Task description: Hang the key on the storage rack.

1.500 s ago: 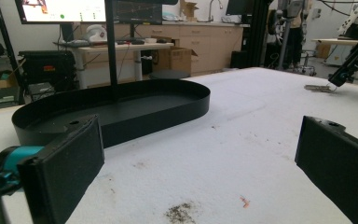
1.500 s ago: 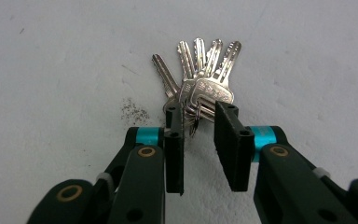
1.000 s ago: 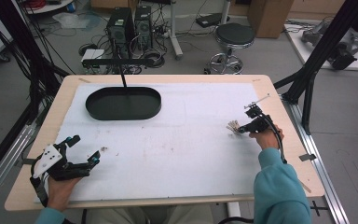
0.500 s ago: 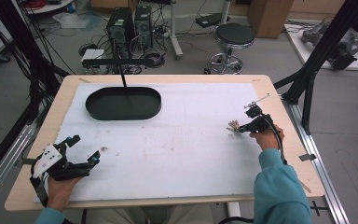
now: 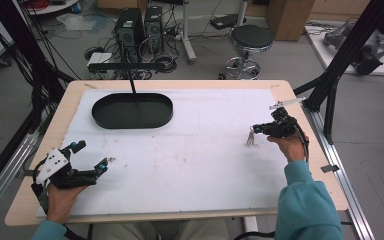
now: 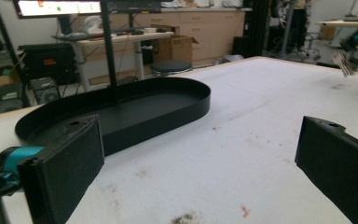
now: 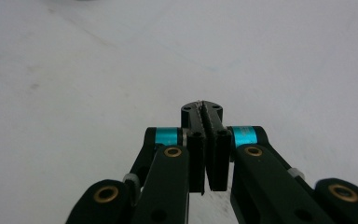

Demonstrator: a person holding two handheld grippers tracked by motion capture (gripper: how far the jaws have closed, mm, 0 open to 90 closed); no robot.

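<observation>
Pale thin bundle pinched between right fingers

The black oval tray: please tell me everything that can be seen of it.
The black oval tray is a long, shallow dish with rounded ends and a low upright wall. It looks matte, like thin metal or plastic, though which one cannot be told. It looks empty. It lies flat on the white table cover, at the far left part of it. A thin black stand rises by its far edge. No hand-held gripper touches it.
</observation>
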